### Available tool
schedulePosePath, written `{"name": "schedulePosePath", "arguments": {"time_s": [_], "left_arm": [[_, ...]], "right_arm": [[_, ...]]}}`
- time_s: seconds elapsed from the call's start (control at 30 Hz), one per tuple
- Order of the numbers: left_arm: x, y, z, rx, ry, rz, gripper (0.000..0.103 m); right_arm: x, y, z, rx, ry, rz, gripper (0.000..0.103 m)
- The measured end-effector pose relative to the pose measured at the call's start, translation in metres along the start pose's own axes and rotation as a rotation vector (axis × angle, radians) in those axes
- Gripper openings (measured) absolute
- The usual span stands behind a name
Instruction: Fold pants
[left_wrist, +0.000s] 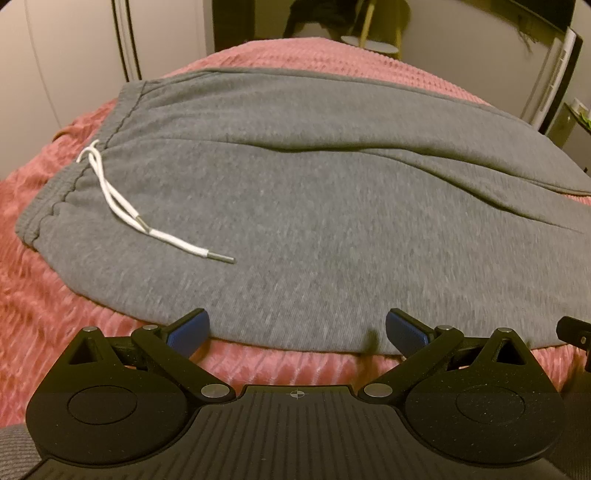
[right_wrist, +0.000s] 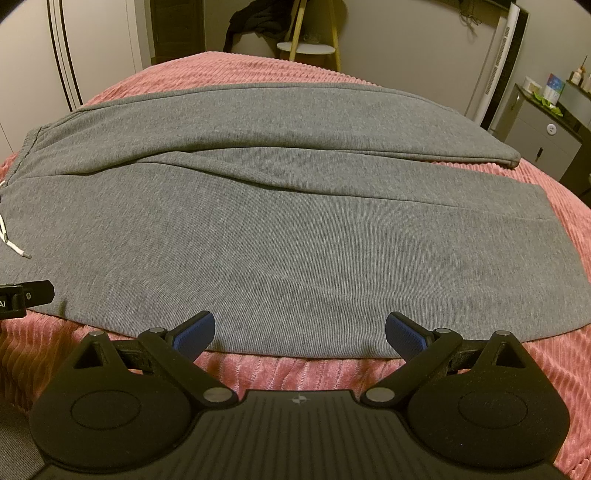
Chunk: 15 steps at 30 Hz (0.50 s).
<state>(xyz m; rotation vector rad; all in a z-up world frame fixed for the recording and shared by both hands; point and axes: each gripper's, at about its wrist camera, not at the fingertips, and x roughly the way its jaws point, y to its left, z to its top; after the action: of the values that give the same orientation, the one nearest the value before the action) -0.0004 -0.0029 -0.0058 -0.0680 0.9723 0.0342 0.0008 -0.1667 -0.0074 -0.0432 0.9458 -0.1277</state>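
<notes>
A: Where are the grey knit sweatpants (left_wrist: 314, 206) lying?

B: They are lying flat across the pink ribbed bedspread (left_wrist: 48, 302), waistband to the left, legs running to the right; the white drawstring with metal tips (left_wrist: 122, 206) is resting on the cloth near the waistband.

A: How are the tongs standing?

B: The left gripper (left_wrist: 297, 330) is hovering at the near hem with its blue-padded fingers spread wide, holding nothing. The right gripper (right_wrist: 300, 332) is doing likewise further right along the same near edge, jaws wide apart and empty.
</notes>
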Motion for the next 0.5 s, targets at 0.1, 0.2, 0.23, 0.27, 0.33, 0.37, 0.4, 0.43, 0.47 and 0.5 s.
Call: {"name": "schedulePosePath", "arguments": {"time_s": [0.1,0.2,0.23,0.27,0.33,0.37,0.4,0.43,0.47,0.5], "left_arm": [[-0.0004,0.0002,0.0003,0.0,0.003,-0.001,0.103],[-0.0003,-0.0003,0.0006,0.001,0.007,-0.002,0.103],[-0.0004,-0.0006,0.0004,0.002,0.007,-0.002,0.103],[-0.0005,-0.0003,0.0006,0.002,0.008,-0.002,0.103],[-0.0006,-0.0003,0.0005,0.001,0.009,-0.002,0.103],[-0.0006,-0.0004,0.0005,0.001,0.009,-0.001,0.103],[-0.0003,0.0,0.0009,0.0,0.01,-0.001,0.103],[-0.0004,0.0,0.0008,-0.001,0.012,-0.001,0.103],[-0.0003,0.0001,0.001,-0.002,0.013,-0.002,0.103],[-0.0003,0.0002,0.0011,-0.002,0.013,-0.002,0.103]], "right_arm": [[0.0001,-0.0001,0.0001,-0.001,0.0,0.0,0.099],[0.0002,-0.0001,0.0002,0.0,0.0,0.0,0.099],[0.0003,0.0001,0.0003,0.0,0.001,0.0,0.099],[0.0003,0.0,0.0003,0.0,0.001,0.0,0.099],[0.0004,0.0003,0.0003,0.0,0.001,-0.001,0.099],[0.0004,0.0003,0.0004,-0.001,0.001,-0.001,0.099],[0.0004,0.0001,0.0003,-0.001,0.001,-0.001,0.099],[0.0004,0.0003,0.0004,-0.001,0.001,-0.001,0.099],[0.0004,0.0,0.0005,-0.001,0.001,0.0,0.099],[0.0005,0.0001,0.0006,-0.001,0.001,-0.001,0.099]]}}
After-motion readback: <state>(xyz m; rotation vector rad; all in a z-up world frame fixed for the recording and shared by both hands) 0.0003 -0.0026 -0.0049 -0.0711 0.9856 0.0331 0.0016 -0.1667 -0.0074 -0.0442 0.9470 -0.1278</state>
